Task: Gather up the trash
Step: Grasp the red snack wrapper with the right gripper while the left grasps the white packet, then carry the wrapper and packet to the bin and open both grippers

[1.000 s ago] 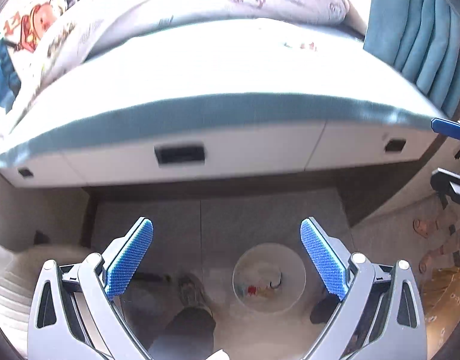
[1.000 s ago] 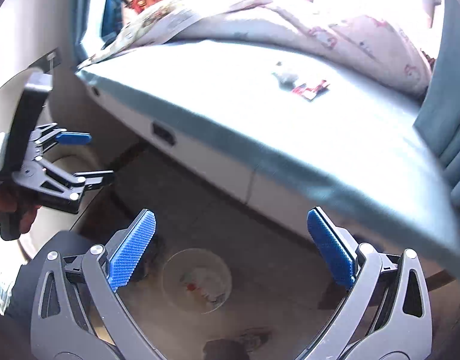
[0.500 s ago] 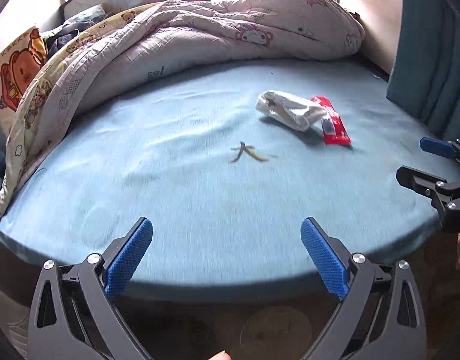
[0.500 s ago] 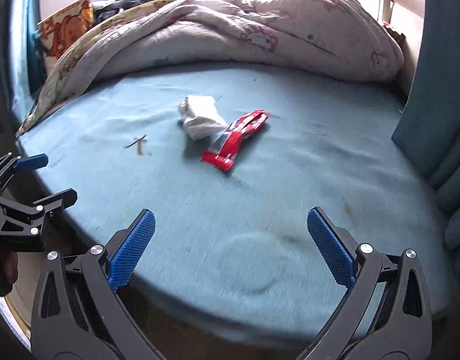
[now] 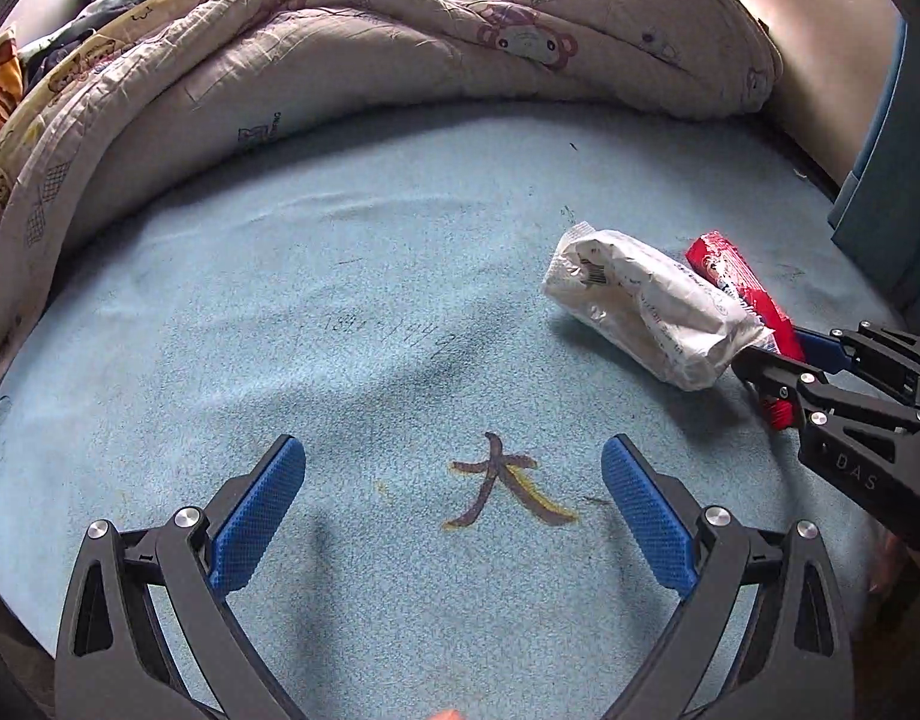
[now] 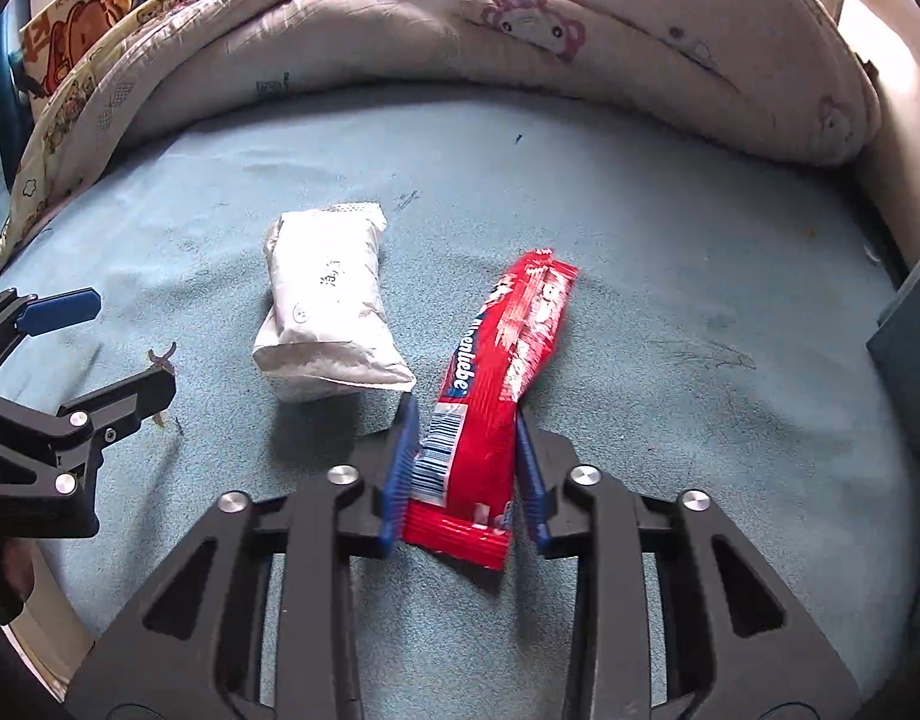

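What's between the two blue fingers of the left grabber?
In the left wrist view, a brown-and-yellow banana peel scrap lies on the light blue bed sheet just ahead of the open left gripper, untouched.

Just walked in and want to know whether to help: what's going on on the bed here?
A person holding two grippers is clearing litter off the blue bed sheet. The right gripper has just closed on the near end of the red wrapper, which lies beside the white packet. The left gripper hangs open over the banana peel scrap, not gripping it. The white packet is untouched.
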### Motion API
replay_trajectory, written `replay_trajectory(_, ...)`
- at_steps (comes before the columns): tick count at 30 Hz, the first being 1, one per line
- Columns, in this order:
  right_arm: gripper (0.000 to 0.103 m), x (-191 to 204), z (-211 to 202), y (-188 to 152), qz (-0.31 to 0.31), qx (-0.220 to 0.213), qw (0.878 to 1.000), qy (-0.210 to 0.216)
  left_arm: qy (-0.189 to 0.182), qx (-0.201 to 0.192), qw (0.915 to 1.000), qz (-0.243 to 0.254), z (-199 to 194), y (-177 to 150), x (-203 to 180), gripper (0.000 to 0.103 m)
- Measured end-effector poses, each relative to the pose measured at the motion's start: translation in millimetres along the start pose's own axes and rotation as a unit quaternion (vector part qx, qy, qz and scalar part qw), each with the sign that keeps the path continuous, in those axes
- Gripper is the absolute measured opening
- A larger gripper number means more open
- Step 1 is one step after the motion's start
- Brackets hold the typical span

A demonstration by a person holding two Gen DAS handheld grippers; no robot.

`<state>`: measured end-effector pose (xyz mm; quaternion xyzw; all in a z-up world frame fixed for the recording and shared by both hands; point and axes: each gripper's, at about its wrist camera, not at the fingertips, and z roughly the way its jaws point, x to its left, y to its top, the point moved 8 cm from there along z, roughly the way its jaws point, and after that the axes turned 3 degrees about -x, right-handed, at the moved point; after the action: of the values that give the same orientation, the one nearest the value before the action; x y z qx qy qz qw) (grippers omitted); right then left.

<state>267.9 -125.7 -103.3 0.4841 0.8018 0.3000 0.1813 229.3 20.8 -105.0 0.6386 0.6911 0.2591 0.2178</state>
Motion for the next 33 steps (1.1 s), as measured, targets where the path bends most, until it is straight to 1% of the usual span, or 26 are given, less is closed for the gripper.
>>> replay_trajectory(5, 0.021, -32, -15, -7, 0.013, -0.009, 1.000, 0.002, -0.016, -0.008, 0.9996, 0.024, 1, 13, -34, 0.097)
replay_trajectory(8, 0.021, -53, -24, -13, 0.017, -0.015, 1.000, 0.003, -0.025, -0.006, 0.9994, 0.023, 10, 26, -57, 0.097)
replay_trajectory(10, 0.021, -62, -30, -14, 0.019, -0.022, 1.000, 0.003, -0.039, 0.008, 0.9992, 0.006, 20, 33, -67, 0.097)
replay_trajectory(13, 0.021, -71, -35, -13, 0.021, -0.026, 0.999, 0.006, -0.026, 0.027, 0.9990, -0.025, 32, 39, -73, 0.097)
replay_trajectory(15, 0.021, -73, -37, -12, 0.020, -0.029, 0.999, 0.012, -0.037, 0.026, 0.9982, -0.039, 29, 38, -80, 0.097)
replay_trajectory(16, 0.022, -74, -38, -12, 0.017, -0.030, 0.999, 0.014, -0.040, 0.021, 0.9983, -0.037, 27, 38, -83, 0.097)
replay_trajectory(17, 0.022, -74, -38, -12, 0.013, -0.030, 0.999, 0.014, -0.034, 0.014, 0.9990, -0.025, 27, 40, -87, 0.097)
replay_trajectory(19, 0.022, -74, -36, -12, 0.009, -0.029, 0.999, 0.017, -0.004, 0.004, 1.0000, 0.000, 32, 47, -87, 0.097)
replay_trajectory(20, 0.022, -74, -35, -13, 0.009, -0.028, 0.999, 0.019, 0.003, 0.007, 1.0000, 0.004, 37, 49, -86, 0.097)
replay_trajectory(22, 0.022, -74, -31, -13, 0.009, -0.027, 0.999, 0.022, -0.005, 0.012, 0.9999, 0.004, 46, 55, -86, 0.097)
replay_trajectory(24, 0.021, -73, -27, -14, 0.012, -0.021, 0.999, 0.027, -0.024, 0.008, 0.9997, 0.005, 52, 59, -88, 0.097)
replay_trajectory(25, 0.021, -73, -28, -12, 0.015, -0.024, 0.999, 0.032, -0.026, 0.007, 0.9996, 0.007, 55, 59, -88, 0.083)
replay_trajectory(26, 0.021, -72, -29, -11, 0.018, -0.025, 0.999, 0.037, -0.011, 0.003, 0.9999, 0.013, 56, 62, -86, 0.077)
replay_trajectory(27, 0.021, -71, -29, -11, 0.020, -0.024, 0.999, 0.040, -0.003, -0.003, 0.9998, 0.018, 54, 62, -86, 0.075)
replay_trajectory(29, 0.021, -69, -31, -10, 0.022, -0.024, 0.999, 0.043, -0.009, 0.000, 0.9998, 0.020, 49, 58, -88, 0.070)
replay_trajectory(33, 0.021, -59, -44, -15, 0.021, -0.025, 0.998, 0.049, -0.003, -0.007, 0.9996, 0.026, 21, 45, -78, 0.068)
